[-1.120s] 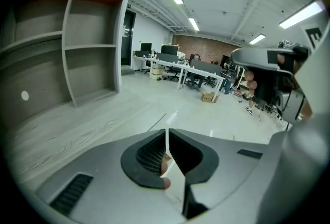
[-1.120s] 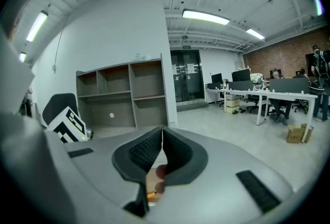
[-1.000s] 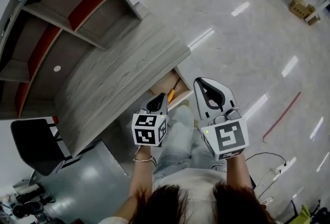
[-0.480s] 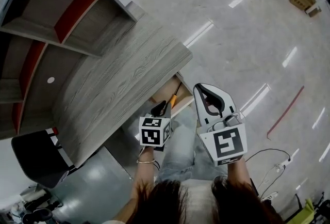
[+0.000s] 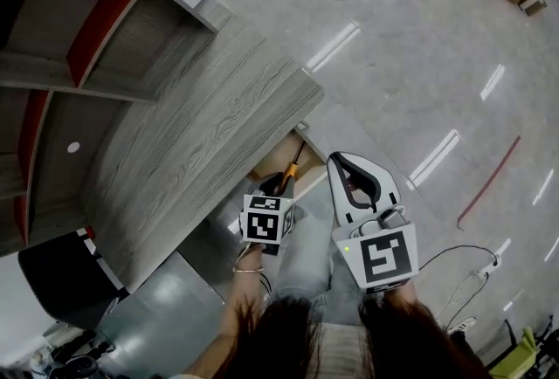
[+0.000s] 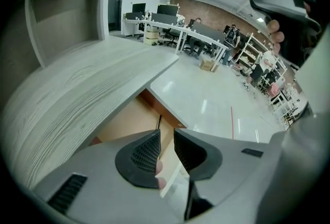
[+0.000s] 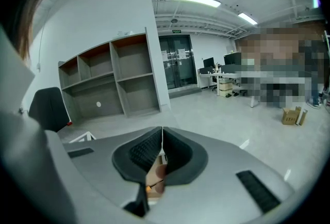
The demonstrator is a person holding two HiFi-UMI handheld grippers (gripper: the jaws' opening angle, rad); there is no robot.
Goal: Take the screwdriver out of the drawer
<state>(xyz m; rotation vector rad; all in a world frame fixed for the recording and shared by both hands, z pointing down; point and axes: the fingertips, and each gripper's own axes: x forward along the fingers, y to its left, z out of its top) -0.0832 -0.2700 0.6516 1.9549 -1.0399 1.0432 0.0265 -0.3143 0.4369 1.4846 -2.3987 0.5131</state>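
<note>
The screwdriver (image 5: pixel 294 164), with an orange handle and a thin black shaft, lies in the open drawer (image 5: pixel 272 161) under the desk's near corner. In the left gripper view its shaft (image 6: pixel 159 122) shows against the drawer's tan inside (image 6: pixel 126 121). My left gripper (image 5: pixel 278 184) hangs just over the drawer, pointing steeply down. Its jaws (image 6: pixel 165 135) are opening, with a clear gap and nothing between them. My right gripper (image 5: pixel 345 161) stands to the right of the drawer, over the floor. Its fingertips (image 7: pixel 162 141) meet with nothing in them.
The grey wood-grain desk top (image 5: pixel 192 133) covers most of the drawer. An open shelf unit (image 5: pixel 79 45) stands behind it and a black chair (image 5: pixel 61 277) at lower left. Glossy floor (image 5: pixel 419 63) spreads to the right, with cables (image 5: pixel 476 268) near my feet.
Both grippers have sunk, the left one down toward the drawer's opening and closer to the screwdriver. The right gripper has dropped beside it.
</note>
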